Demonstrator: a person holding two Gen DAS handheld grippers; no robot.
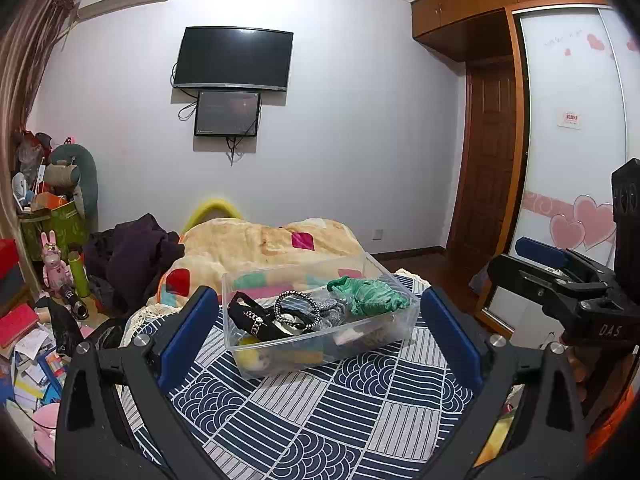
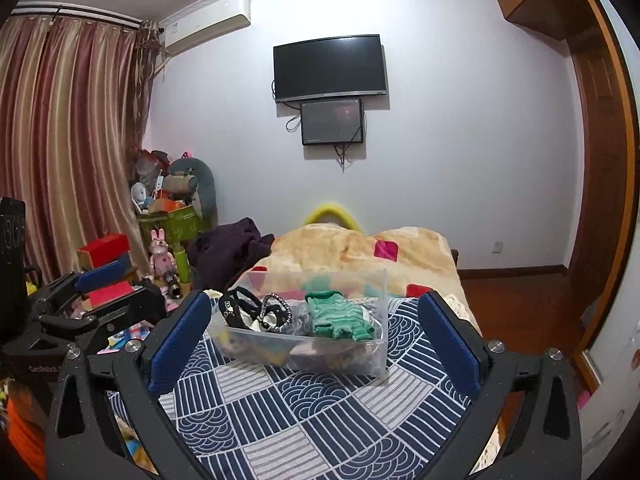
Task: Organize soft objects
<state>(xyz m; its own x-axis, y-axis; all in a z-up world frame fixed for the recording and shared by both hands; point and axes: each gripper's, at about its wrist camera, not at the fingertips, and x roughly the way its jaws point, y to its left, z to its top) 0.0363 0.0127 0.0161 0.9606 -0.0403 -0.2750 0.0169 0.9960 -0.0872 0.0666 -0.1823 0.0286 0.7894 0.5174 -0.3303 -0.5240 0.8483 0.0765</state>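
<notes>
A clear plastic bin [image 1: 248,354] stands on the blue patterned cloth [image 1: 320,420] and also shows in the right wrist view [image 2: 378,354]. It holds a green knitted piece [image 1: 366,294] [image 2: 338,316], a black strap item [image 1: 252,318] [image 2: 236,308], a black-and-white braided band [image 1: 298,306] [image 2: 276,308] and other soft items underneath. My left gripper [image 1: 318,322] is open and empty, just short of the bin. My right gripper [image 2: 314,328] is open and empty, also near the bin. The right gripper also shows at the right of the left wrist view [image 1: 560,276].
A beige blanket with coloured squares [image 1: 260,248] and dark clothes [image 1: 132,256] lie behind the bin. Clutter, books and toys cover the floor at the left [image 1: 36,344]. A wardrobe [image 1: 572,140] and wooden door [image 1: 488,160] stand at the right.
</notes>
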